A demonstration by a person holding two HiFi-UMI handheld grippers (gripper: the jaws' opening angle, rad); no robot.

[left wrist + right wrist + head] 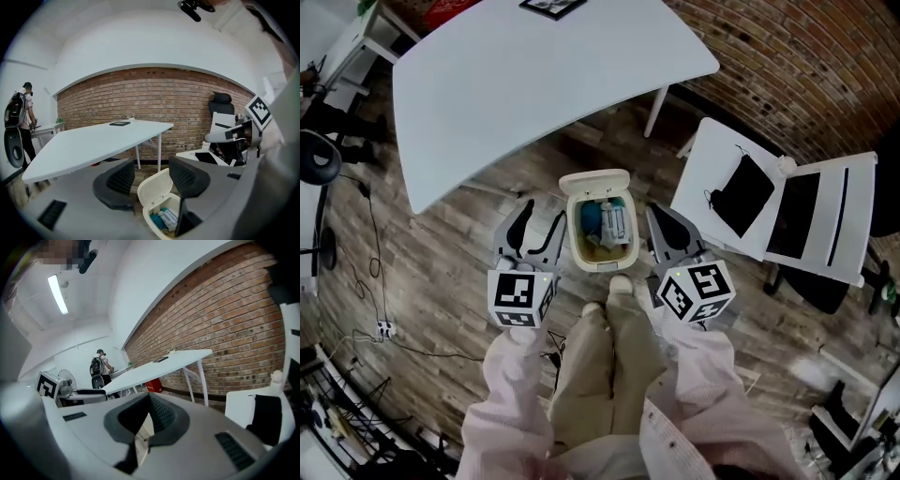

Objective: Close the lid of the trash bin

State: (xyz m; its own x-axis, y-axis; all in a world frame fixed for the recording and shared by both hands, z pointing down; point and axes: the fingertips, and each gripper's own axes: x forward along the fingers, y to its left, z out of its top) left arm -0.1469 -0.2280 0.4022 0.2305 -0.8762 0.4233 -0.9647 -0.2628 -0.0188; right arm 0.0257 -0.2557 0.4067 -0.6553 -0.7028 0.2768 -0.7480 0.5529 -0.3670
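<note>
Cream-coloured, the bin [601, 265] stands on the wood floor [459, 244] near the edge of a white surface [534, 75]. Its lid [596, 182] is raised upright at the far side, so the inside shows. A blue item [592, 218] and a white packet [614, 223] lie inside. In the head view the bin sits between the two tools. The left hand-held gripper [539, 225] is just beside its left wall, jaws wide apart with nothing pressed between them. Its own view shows the open lid and the bin's mouth beyond the gap. The right hand-held gripper [663, 227] is just beside the bin's right wall. Its jaws are drawn together, tips meeting, and grip nothing. Whether either tool touches the bin cannot be told.
</note>
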